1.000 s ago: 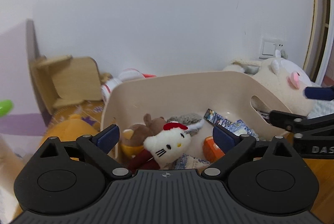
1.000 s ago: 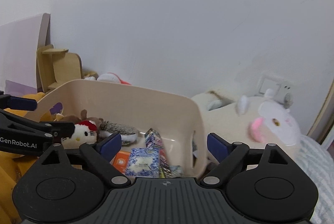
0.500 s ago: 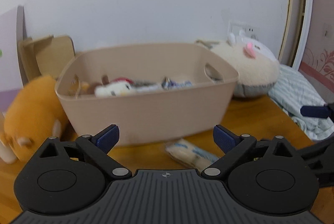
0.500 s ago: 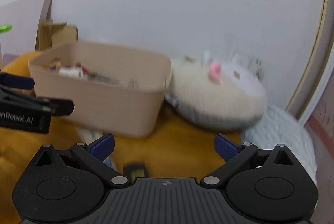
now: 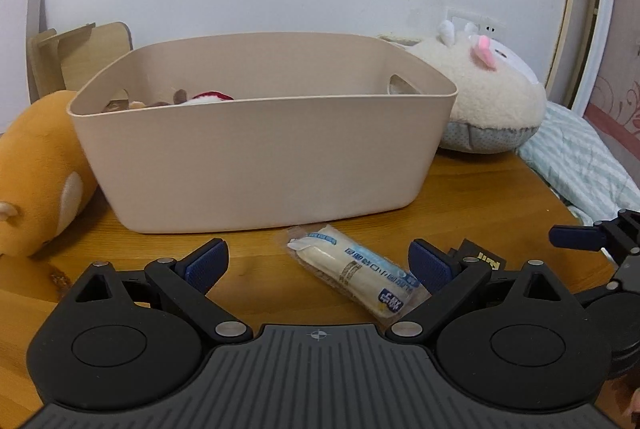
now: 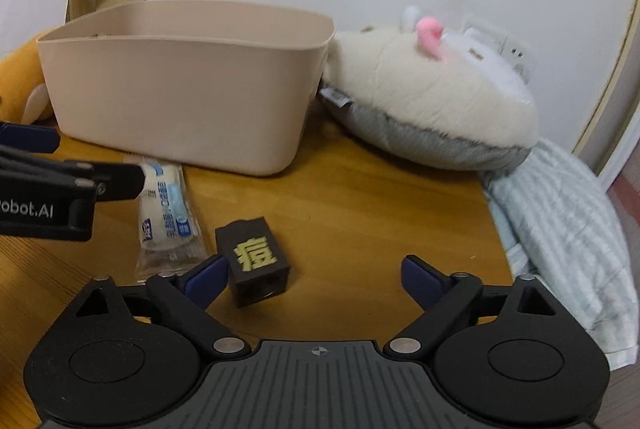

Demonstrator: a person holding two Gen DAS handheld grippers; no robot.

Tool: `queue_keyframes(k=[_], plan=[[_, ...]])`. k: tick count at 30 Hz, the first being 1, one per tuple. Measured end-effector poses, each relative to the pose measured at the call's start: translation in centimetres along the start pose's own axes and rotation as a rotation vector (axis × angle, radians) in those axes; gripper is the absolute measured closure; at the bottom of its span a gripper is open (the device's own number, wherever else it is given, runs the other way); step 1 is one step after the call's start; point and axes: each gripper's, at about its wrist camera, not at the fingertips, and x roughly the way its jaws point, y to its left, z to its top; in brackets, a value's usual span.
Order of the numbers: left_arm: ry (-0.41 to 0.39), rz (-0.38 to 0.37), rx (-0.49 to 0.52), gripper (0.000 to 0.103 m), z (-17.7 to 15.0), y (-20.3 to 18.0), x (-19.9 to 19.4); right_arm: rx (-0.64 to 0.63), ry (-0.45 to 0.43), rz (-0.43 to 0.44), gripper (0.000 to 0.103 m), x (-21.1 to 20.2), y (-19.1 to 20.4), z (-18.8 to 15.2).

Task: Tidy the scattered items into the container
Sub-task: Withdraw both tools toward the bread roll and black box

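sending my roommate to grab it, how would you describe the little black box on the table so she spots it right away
Start at the big beige tub on the wooden table. In front of it lie two loose items side by side: a clear-wrapped white snack packet with blue print, and just right of it the black box. It is the only dark, blocky thing there, with a bold yellow Chinese character on its top face.

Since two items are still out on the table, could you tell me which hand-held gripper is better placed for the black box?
Probably the right hand-held gripper: open, with the black box just beside its left finger. The left hand-held gripper, also open, faces the wrapped snack instead.
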Motion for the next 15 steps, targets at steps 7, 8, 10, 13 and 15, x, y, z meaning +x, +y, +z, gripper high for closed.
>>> queue_keyframes(k=[7,8,10,13,15], plan=[[0.026,0.053,0.044,0.005,0.3,-1.6,2.4,0.034,0.004,0.002,0.01,1.4,-0.9,0.2],[0.036,0.06,0.05,0.005,0.2,-1.8,2.8,0.039,0.004,0.003,0.01,1.5,-1.2,0.2],[0.056,0.068,0.053,0.005,0.0,-1.9,3.6,0.042,0.004,0.002,0.01,1.8,-1.6,0.2],[0.072,0.07,0.047,0.004,-0.4,-1.7,4.4,0.032,0.01,0.001,0.01,2.3,-1.9,0.3],[0.081,0.071,0.049,0.004,-0.7,-1.5,4.7,0.018,0.013,0.004,0.011,2.6,-1.9,0.1]])
